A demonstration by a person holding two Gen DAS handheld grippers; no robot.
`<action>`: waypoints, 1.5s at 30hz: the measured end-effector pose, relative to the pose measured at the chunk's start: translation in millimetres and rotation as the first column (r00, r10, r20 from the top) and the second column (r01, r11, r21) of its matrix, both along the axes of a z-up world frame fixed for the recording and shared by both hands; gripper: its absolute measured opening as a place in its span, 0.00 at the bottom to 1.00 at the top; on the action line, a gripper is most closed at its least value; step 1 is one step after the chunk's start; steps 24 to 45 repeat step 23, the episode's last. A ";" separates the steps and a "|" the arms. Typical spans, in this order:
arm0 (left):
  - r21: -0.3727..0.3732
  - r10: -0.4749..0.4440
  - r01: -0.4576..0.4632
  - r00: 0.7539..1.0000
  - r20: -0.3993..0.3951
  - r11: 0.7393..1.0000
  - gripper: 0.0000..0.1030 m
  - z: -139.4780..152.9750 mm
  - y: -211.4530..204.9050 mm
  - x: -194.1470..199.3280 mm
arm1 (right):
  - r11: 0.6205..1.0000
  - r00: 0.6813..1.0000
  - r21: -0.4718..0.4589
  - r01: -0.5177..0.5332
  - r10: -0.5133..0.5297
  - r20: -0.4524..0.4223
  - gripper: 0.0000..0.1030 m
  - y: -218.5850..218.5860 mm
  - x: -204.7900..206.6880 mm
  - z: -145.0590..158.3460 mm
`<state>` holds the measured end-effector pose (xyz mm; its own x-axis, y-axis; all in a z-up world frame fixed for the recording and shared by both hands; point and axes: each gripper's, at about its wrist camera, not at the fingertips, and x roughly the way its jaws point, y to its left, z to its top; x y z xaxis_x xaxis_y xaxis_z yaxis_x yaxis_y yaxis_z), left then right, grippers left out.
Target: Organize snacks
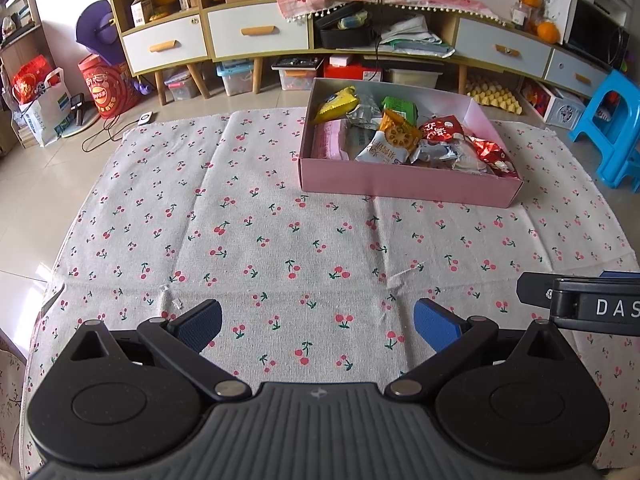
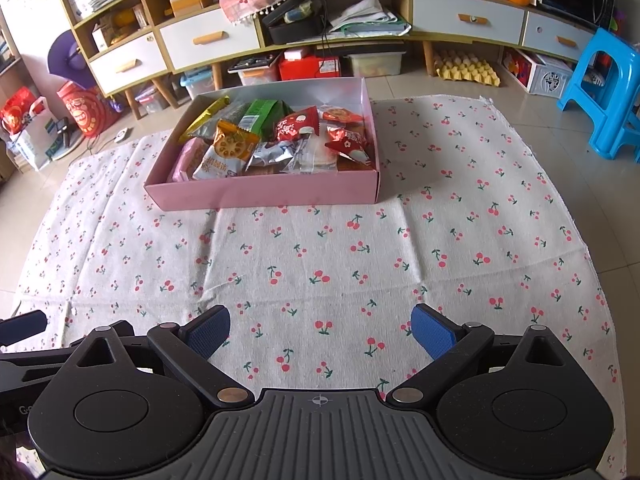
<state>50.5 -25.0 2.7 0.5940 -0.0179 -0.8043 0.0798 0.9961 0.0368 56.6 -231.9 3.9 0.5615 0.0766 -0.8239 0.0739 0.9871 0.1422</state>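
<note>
Surface: cherry-print cloth (image 1: 280, 208) spread over the floor as the work area; the tiled floor (image 1: 48, 168) shows round its edges, and the near and middle cloth carries no packets.
Left gripper (image 1: 318, 326): low over the near edge of the cloth, jaws spread wide with nothing between the blue pads (image 1: 434, 326); it reads as parked clear of the box, ready and not working.
Right gripper (image 2: 320, 330): just beside the left one, its black body showing at the right edge of the left view; jaws likewise wide and empty, pointed at the box.
Pink box (image 2: 260, 194): sits on the cloth well ahead of both grippers, open-topped, so packets can be dropped in from above.
Snacks (image 2: 276, 140): all heaped inside the box, overlapping, among them an orange lotus-root packet (image 2: 232, 144), a green packet (image 2: 260, 114), red packets (image 2: 298, 126) and a yellow packet (image 2: 206, 118) leaning on the far-left wall.
Progress: judged complete or nearly so, since no packet lies loose outside the box.
Risk: the heap is loose and tops the near wall in places, so a nudge could spill a packet.
Background: low cabinet with white drawers (image 2: 208, 42), storage bins beneath, a blue plastic stool (image 2: 604, 88) at far right.
</note>
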 end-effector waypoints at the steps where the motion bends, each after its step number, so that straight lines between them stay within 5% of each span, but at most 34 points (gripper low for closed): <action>1: 0.000 0.001 -0.001 1.000 0.000 1.000 0.99 -0.3 -0.1 -0.4 | 1.000 1.000 -0.001 0.000 0.000 0.000 0.96 0.0 -0.2 -0.2; 45: 0.004 -0.004 0.004 1.000 -0.004 1.000 0.99 -2.3 -1.4 -1.2 | 1.000 1.000 -0.006 0.001 -0.001 -0.005 0.96 0.5 -0.5 -1.8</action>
